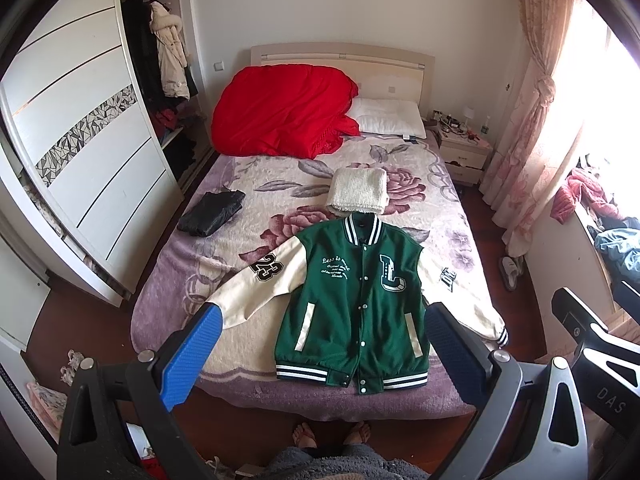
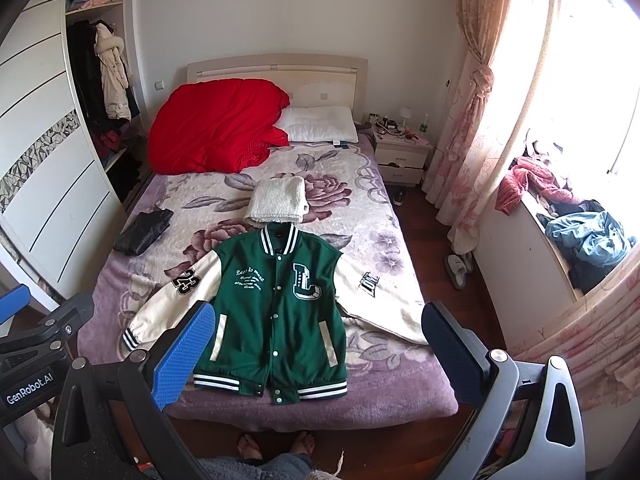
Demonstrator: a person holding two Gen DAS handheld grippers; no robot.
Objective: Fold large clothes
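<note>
A green varsity jacket (image 1: 360, 304) with cream sleeves lies flat and buttoned, front up, at the foot of the bed, sleeves spread to both sides; it also shows in the right wrist view (image 2: 276, 300). My left gripper (image 1: 320, 320) is open and empty, held above the foot of the bed, apart from the jacket. My right gripper (image 2: 318, 320) is open and empty at about the same height. The right gripper's body shows at the right edge of the left wrist view (image 1: 592, 332).
A folded cream knit (image 1: 358, 190) lies just beyond the collar. A folded black garment (image 1: 212, 212) lies at the bed's left. A red quilt (image 1: 280, 108) and white pillow (image 1: 388, 116) are at the head. A wardrobe (image 1: 80, 160) stands left, a nightstand (image 1: 464, 148) and curtains right.
</note>
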